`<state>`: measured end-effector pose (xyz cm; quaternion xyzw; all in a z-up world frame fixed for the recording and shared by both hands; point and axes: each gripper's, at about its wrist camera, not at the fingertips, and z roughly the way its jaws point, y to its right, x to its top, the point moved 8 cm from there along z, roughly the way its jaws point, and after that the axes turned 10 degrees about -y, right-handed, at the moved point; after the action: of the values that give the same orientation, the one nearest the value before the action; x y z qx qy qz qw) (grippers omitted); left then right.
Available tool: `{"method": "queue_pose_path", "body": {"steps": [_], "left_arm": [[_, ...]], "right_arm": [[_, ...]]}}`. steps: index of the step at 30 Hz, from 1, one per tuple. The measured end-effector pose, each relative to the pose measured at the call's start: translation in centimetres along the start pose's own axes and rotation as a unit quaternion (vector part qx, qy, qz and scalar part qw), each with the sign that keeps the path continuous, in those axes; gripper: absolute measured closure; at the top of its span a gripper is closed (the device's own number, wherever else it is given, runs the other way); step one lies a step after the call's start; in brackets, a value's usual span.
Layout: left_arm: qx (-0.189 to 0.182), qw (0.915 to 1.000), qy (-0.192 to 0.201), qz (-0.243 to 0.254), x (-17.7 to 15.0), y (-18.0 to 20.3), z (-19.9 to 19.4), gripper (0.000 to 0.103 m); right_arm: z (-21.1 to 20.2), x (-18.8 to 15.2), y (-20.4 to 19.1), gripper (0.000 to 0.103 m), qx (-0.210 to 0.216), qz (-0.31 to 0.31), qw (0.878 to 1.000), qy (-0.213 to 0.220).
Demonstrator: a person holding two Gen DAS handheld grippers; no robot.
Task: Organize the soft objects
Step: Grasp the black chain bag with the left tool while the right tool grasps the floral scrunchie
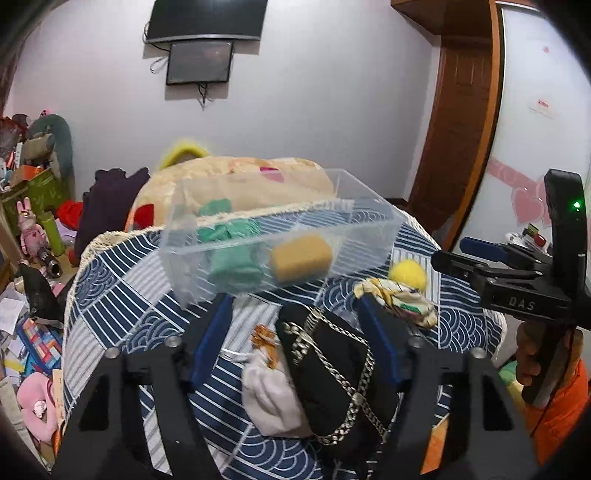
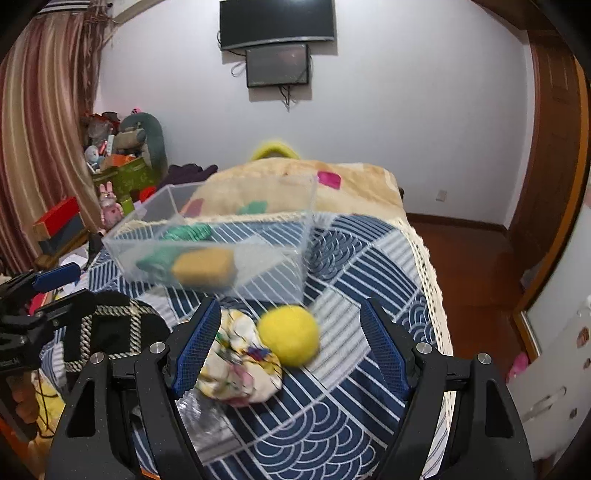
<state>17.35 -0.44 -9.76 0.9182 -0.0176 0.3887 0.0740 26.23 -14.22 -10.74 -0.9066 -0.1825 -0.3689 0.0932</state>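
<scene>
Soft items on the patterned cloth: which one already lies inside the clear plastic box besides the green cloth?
The yellow-orange sponge block, beside the green cloth; the yellow fuzzy ball lies outside the clear plastic box.

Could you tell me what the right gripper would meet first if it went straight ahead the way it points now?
Probably the yellow ball, which lies between the open right gripper fingers; depth is unclear, so it might pass over it toward the clear box.

White wall (image 2: 406,110), two dark screens (image 2: 277,24) — striped curtain (image 2: 40,129), wooden floor (image 2: 469,254).
</scene>
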Motion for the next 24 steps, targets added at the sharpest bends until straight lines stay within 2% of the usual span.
{"method": "queue_pose_path", "body": {"steps": [4,10,15,18,19,21,24], "left_arm": [[-0.012,0.9997,-0.016,0.009,-0.8,0.9,0.9,0.051],[-0.008,0.9994,-0.031,0.011,-2.3,1.1,1.9,0.053],[-0.020,0.9992,-0.033,0.003,-2.7,0.7,1.9,0.070],[-0.025,0.9993,-0.028,-0.002,-2.4,0.5,1.5,0.080],[-0.027,0.9993,-0.027,-0.003,-2.4,0.4,1.4,0.082],[-0.030,0.9992,-0.026,-0.005,-2.2,0.4,1.3,0.090],[-0.024,0.9995,-0.019,-0.010,-1.9,0.1,1.0,0.091]], "right_arm": [[-0.2,-1.0,-0.2,0.030,0.022,0.010,1.000,-0.006],[0.2,-2.2,-2.5,0.030,0.053,-0.006,0.998,-0.019],[1.7,-3.1,-3.4,0.031,0.060,-0.008,0.997,-0.040],[2.2,-3.5,-3.4,0.056,0.059,-0.007,0.997,-0.049],[2.3,-3.5,-3.5,0.060,0.063,-0.007,0.997,-0.052],[2.4,-3.6,-3.6,0.074,0.075,-0.005,0.996,-0.056],[2.3,-3.7,-3.7,0.085,0.089,-0.003,0.994,-0.057]]}}
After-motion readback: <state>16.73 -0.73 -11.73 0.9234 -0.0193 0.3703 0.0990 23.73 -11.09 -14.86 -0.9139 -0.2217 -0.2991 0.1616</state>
